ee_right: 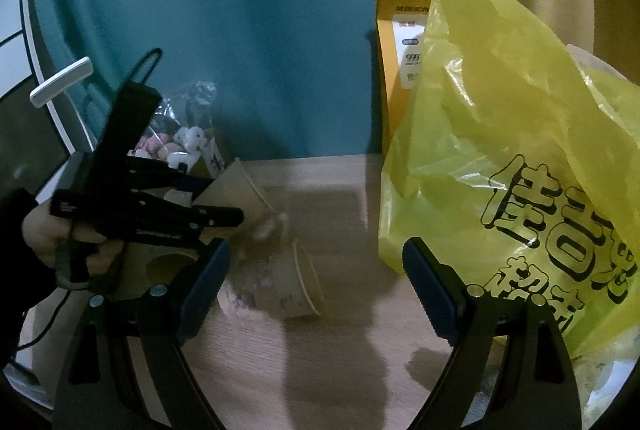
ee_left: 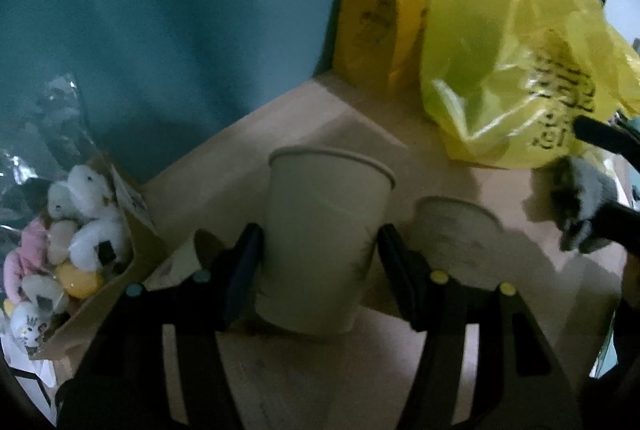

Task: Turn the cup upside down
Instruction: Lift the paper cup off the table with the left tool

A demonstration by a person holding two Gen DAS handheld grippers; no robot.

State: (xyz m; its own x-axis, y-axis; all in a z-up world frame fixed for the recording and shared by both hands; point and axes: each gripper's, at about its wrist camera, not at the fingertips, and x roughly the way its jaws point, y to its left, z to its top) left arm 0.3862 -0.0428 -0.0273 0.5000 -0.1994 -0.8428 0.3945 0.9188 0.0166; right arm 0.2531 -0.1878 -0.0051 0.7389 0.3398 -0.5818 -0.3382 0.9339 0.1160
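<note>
Yellow plastic bag [ee_right: 508, 165]: large black Chinese characters, the top one reading 佳; stands on the counter [ee_right: 340, 350] at right. Orange box [ee_right: 394, 77] behind it: white label with "999" legible, the rest too small to read.

Paper cup [ee_left: 326, 242]: plain, unprinted side showing; held by the left gripper [ee_left: 320, 250], fingers [ee_left: 246, 262] pressed on both of its sides. In the left wrist view its rim points away from the camera, long axis running along the fingers (in the right wrist view it looks tilted, rim up and toward the wall).

Second paper cup [ee_right: 280, 286]: lying on its side on the counter, rim toward the bag, faint pink print unreadable.

Right gripper [ee_right: 316, 282]: fingers spread wide, holding nothing, either side of the lying cup.

Box of small plush toys [ee_left: 68, 242]: at the counter's left end.
</note>
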